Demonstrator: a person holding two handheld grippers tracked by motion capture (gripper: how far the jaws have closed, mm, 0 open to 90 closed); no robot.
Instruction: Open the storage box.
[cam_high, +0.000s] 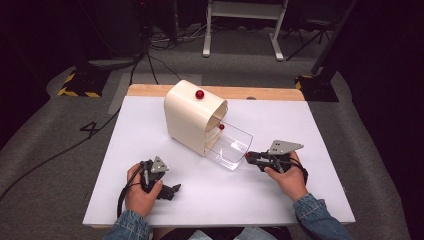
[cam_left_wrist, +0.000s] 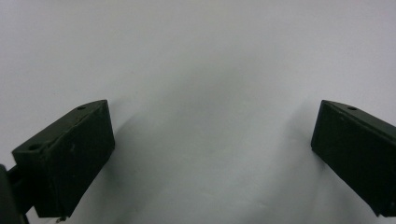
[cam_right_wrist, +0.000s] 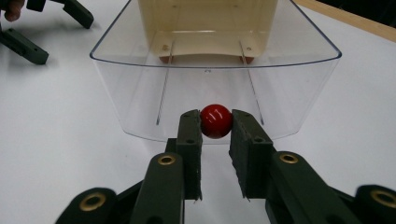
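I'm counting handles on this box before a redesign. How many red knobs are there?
3: one knob on top of the cream box, one inside its open front, and one on the clear drawer front, clamped by the right gripper. Others may be hidden behind.

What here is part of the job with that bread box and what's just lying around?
In the job:
- cream rounded bread box
- its clear curved plastic door, pulled open
- small red ball knob on the door
- right gripper, shut on the knob

Not in it:
- left gripper, open over the white table
- red ball knob on top of the box
- cables on the floor
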